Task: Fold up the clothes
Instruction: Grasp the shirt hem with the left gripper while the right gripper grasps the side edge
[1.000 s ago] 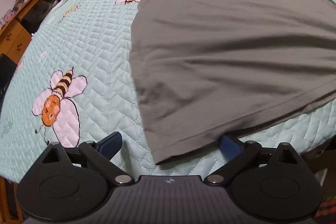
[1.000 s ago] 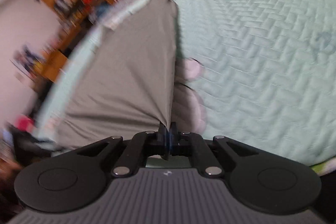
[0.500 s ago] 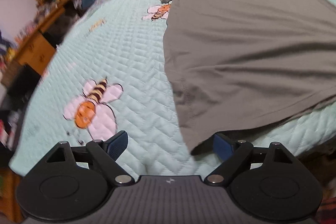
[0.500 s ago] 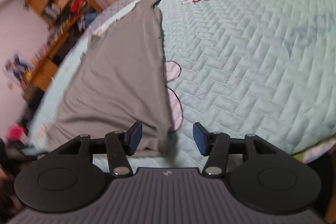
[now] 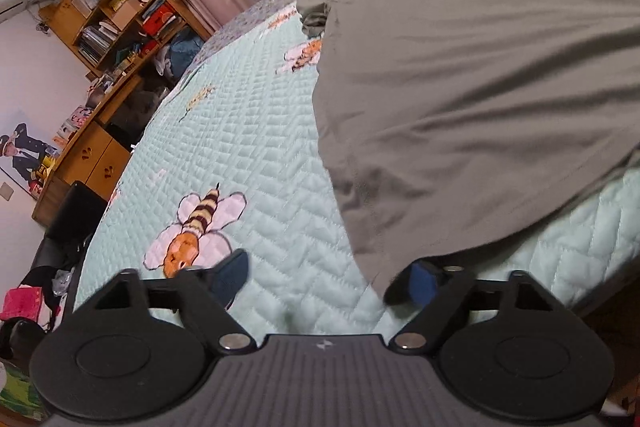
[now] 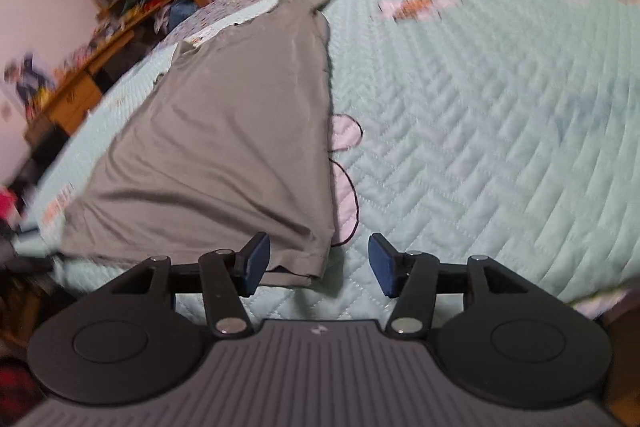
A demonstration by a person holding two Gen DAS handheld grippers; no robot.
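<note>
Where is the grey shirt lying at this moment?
The grey shirt lies flat on the quilted bee bedspread, left of centre in the right wrist view; its near corner sits just ahead of the open right gripper.

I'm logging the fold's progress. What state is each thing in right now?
grey shirt: lying on the quilt, folded lengthwise, wrinkled, held by neither gripper.
left gripper: open, fingers apart at the shirt's near corner.
right gripper: open, the shirt's hem corner between its fingers.
quilt: spread over the bed.
</note>
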